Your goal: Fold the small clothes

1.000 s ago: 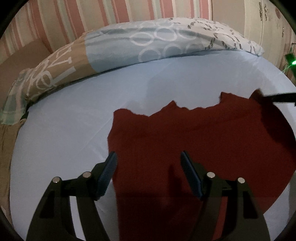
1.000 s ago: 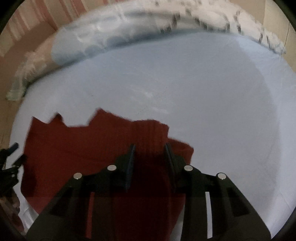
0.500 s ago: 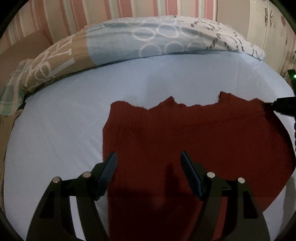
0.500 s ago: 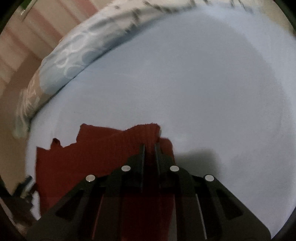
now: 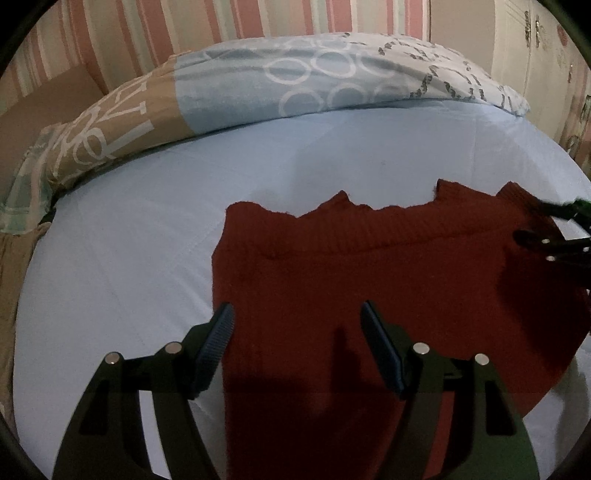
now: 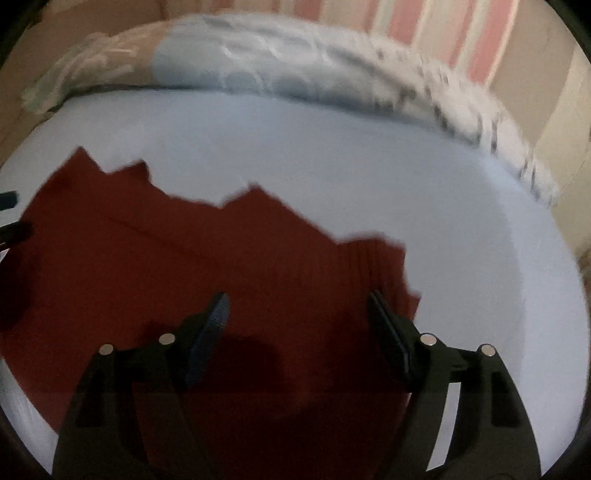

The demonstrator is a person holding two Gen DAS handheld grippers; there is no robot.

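Note:
A dark red knitted garment [image 5: 369, 277] lies flat on the light blue bed sheet [image 5: 147, 240], its far edge jagged. My left gripper [image 5: 295, 308] hovers open over the garment's left edge, one finger above the sheet and one above the knit, with nothing gripped. In the right wrist view the same garment [image 6: 184, 266] spreads to the left, and its ribbed corner [image 6: 376, 258] lies just ahead. My right gripper [image 6: 297, 297] is over that right part with its jaws opening wide; the cloth lies below them, not pinched. Its fingers also show at the right edge of the left wrist view, right gripper [image 5: 546, 236].
A rolled patterned duvet [image 5: 258, 85] in tan, blue and white runs along the far side of the bed, against a striped wall [image 5: 221, 22]. A pale wardrobe [image 5: 535, 55] stands at the far right. Bare sheet [image 6: 443, 203] stretches beyond and right of the garment.
My right gripper, shut on the garment's right corner half a second ago, now has its jaws wide and has shifted and rolled. The corner lies on the bed. The left gripper stayed put.

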